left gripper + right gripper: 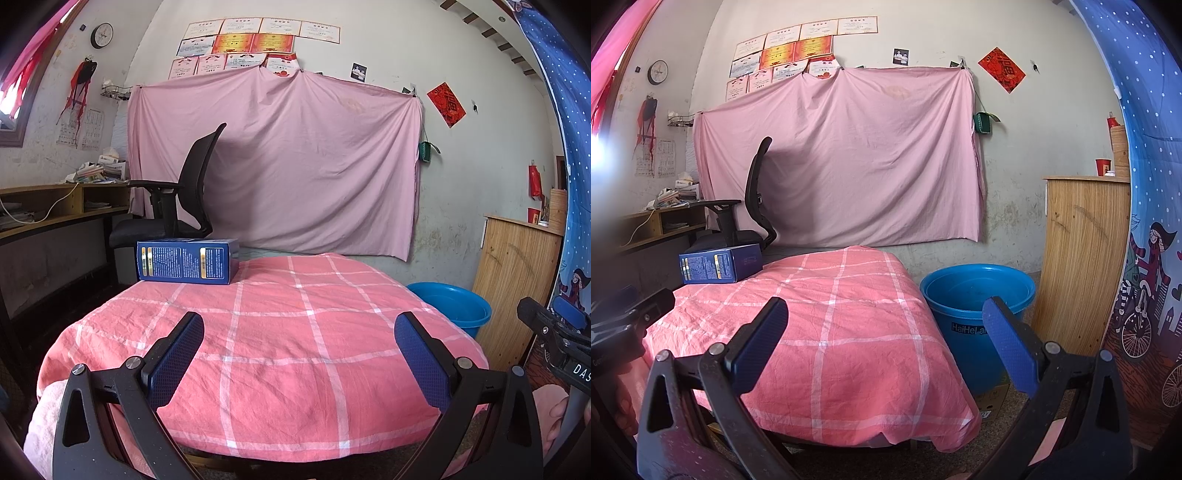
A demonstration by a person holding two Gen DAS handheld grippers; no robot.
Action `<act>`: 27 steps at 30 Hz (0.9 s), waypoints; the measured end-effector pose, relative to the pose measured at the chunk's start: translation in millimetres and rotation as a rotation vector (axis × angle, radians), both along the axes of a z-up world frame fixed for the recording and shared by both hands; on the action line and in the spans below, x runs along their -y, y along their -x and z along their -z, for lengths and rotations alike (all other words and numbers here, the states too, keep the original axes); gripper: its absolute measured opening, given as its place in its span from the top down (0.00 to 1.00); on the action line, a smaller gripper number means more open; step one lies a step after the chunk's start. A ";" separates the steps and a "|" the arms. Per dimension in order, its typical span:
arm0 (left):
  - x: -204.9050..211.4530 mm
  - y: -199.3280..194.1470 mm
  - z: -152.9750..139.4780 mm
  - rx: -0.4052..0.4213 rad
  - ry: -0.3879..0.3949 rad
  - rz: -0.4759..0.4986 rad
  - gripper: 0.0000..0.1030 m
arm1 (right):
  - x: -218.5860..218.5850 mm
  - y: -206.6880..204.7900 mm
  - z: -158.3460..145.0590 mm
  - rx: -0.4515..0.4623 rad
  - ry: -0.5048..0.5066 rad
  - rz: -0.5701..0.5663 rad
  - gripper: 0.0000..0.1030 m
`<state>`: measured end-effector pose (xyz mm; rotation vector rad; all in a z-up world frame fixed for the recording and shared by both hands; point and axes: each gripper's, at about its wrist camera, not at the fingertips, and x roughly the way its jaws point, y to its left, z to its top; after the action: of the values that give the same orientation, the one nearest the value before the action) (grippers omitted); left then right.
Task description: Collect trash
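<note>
We hold the left gripper (299, 332) and right gripper (884, 321) wide apart, empty, above the cloth (280, 332); box (186, 261) at far left corner, bucket (975, 314) beside table.

A lived-in home room: certificates (258, 40), wall clock (102, 35), cluttered desk (55, 206).

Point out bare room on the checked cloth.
Nearly all the pink checked cloth is bare, from the near edge up to the blue printed carton at its far left corner. The blue plastic bucket stands on the floor beside its right edge.
</note>
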<state>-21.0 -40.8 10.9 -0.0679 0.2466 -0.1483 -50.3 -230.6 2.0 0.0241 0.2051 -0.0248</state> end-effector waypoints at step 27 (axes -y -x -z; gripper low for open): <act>-2.2 0.1 0.8 0.001 -0.003 0.002 0.02 | -4.9 0.2 1.0 -0.003 -0.006 0.006 0.00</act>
<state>-21.1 -38.6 10.1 -0.0645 0.2460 -0.1500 -50.5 -225.7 1.1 0.0309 0.2085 -0.0298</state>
